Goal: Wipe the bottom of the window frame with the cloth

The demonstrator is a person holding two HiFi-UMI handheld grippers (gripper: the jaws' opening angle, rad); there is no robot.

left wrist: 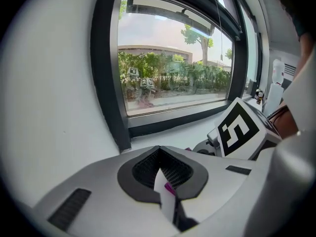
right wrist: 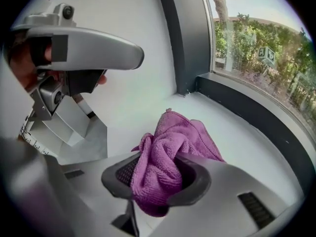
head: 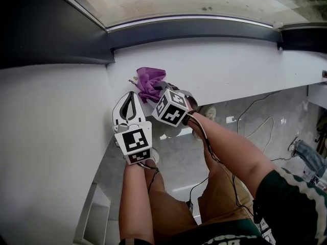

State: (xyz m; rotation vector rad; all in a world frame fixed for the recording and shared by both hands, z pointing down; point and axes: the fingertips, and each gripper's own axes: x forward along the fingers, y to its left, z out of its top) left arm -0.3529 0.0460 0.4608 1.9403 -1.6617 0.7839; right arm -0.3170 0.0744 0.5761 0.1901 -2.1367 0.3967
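Window frame (head: 194,27), bottom rail: dark band that is running left to right under the glass, meeting the dark upright at the left corner; I am judging it as not yet being touched by anything. Sill (head: 230,65): white ledge that is lying just in front of that rail and carrying the work at present. Right gripper (right wrist: 157,177): jaws are standing narrowly apart and are pinching a thick bunch of fabric between the dark pads, with the rest spilling forward onto the ledge. Left gripper (head: 130,95): it is hovering just beside the right one, over the ledge's front edge, jaw tips drawn together and gripping nothing. Cloth (head: 149,83): purple, crumpled, sitting on the white ledge toward its left end, near the corner but apart from the dark rail. Step in hand, as I am reading it: the approach, with the cloth gripped and the wiping stroke itself not begun. Next move, as I am planning it: pushing the right gripper forward until the fabric is pressing on the rail at the left corner, then dragging it rightward, keeping the bunch flat enough that the pads are not scraping.
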